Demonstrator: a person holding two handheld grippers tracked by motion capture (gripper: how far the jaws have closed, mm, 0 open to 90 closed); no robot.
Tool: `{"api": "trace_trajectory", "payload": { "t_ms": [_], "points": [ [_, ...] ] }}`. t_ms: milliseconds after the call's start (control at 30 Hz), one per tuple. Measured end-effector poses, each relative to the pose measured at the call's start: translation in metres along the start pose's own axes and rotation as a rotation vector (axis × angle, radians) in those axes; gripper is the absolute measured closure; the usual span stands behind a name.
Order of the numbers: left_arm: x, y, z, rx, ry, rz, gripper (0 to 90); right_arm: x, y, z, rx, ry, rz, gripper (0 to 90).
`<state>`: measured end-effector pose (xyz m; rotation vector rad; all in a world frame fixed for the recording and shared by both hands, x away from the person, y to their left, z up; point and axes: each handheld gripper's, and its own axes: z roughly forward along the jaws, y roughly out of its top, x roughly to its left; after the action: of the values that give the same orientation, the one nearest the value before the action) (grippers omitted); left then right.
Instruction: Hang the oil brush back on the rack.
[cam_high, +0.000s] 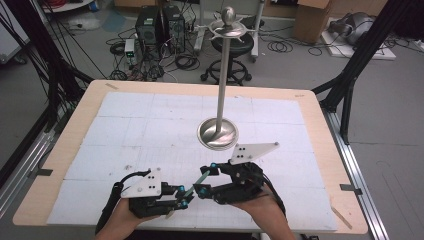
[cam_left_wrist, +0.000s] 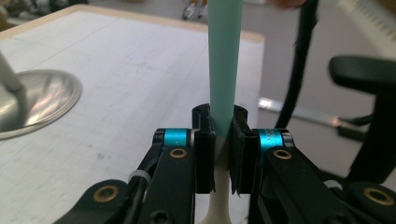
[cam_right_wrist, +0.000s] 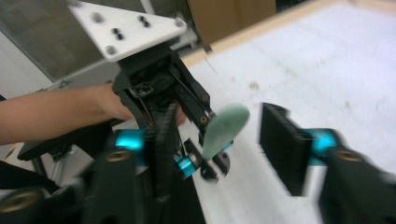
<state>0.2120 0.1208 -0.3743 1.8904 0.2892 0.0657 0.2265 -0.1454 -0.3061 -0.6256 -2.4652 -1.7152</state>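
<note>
Pinching a slim mint-green plastic stick (cam_left_wrist: 224, 60) with a cream lower end, left claw (cam_left_wrist: 224, 154) has both black jaws pressed on it at the counter's 6 o'clock edge. Stick angles up from left claw (cam_high: 183, 199) toward 1 o'clock, its rounded tip (cam_right_wrist: 225, 127) sitting between the jaws of the right claw (cam_right_wrist: 219, 144), which are spread wide and not touching it. Right claw (cam_high: 204, 184) sits just beside at 5 o'clock. Polished steel stand with round base and tall pole (cam_high: 218, 132) stands mid-counter (cam_high: 85, 107), well apart.
</note>
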Motion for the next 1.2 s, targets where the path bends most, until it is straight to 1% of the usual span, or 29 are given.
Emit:
{"api": "trace_trajectory", "payload": {
  "t_ms": [33, 100, 167, 233, 300, 333, 433, 533, 667, 833, 967, 1033, 1100, 1200],
  "points": [
    [0.001, 0.000, -0.001, -0.016, -0.017, -0.010, 81.8, 0.000, -0.002, -0.001, -0.027, 0.005, -0.027, 35.6],
    [0.002, 0.000, -0.003, -0.051, -0.048, -0.024, 81.8, 0.001, -0.006, -0.004, -0.077, 0.031, -0.053, 35.1],
    [0.003, 0.000, -0.004, -0.088, -0.087, -0.036, 81.8, 0.002, -0.011, -0.005, -0.111, 0.053, -0.076, 35.1],
    [0.003, 0.000, -0.005, -0.125, -0.127, -0.047, 81.8, 0.003, -0.015, -0.005, -0.133, 0.078, -0.101, 35.9],
    [0.003, 0.001, -0.006, -0.151, -0.167, -0.051, 81.7, 0.003, -0.018, -0.004, -0.145, 0.095, -0.132, 38.4],
    [0.003, 0.001, -0.006, -0.159, -0.182, -0.051, 81.7, 0.003, -0.018, -0.004, -0.155, 0.104, -0.147, 39.8],
    [0.003, 0.001, -0.007, -0.165, -0.211, -0.050, 81.7, 0.002, -0.019, -0.005, -0.197, 0.136, -0.171, 43.5],
    [0.002, 0.000, -0.007, -0.176, -0.238, -0.036, 81.7, 0.001, -0.018, -0.005, -0.227, 0.164, -0.196, 49.6],
    [0.002, 0.000, -0.008, -0.187, -0.258, -0.031, 81.7, 0.001, -0.016, -0.003, -0.235, 0.217, -0.221, 56.3],
    [0.002, 0.000, -0.007, -0.189, -0.269, -0.030, 81.7, -0.001, -0.014, 0.005, -0.242, 0.259, -0.233, 62.8],
    [0.003, 0.001, -0.008, -0.195, -0.271, -0.044, 81.6, -0.006, -0.012, 0.011, -0.262, 0.302, -0.239, 72.9],
    [0.003, 0.001, -0.008, -0.196, -0.273, -0.038, 81.6, -0.006, -0.012, 0.013, -0.261, 0.324, -0.245, 76.0],
    [0.003, 0.001, -0.008, -0.195, -0.272, -0.037, 81.5, -0.006, -0.012, 0.015, -0.266, 0.341, -0.241, 77.7],
    [0.004, 0.001, -0.009, -0.194, -0.256, -0.040, 81.3, -0.007, -0.012, 0.016, -0.268, 0.340, -0.212, 78.8]
  ]
}}
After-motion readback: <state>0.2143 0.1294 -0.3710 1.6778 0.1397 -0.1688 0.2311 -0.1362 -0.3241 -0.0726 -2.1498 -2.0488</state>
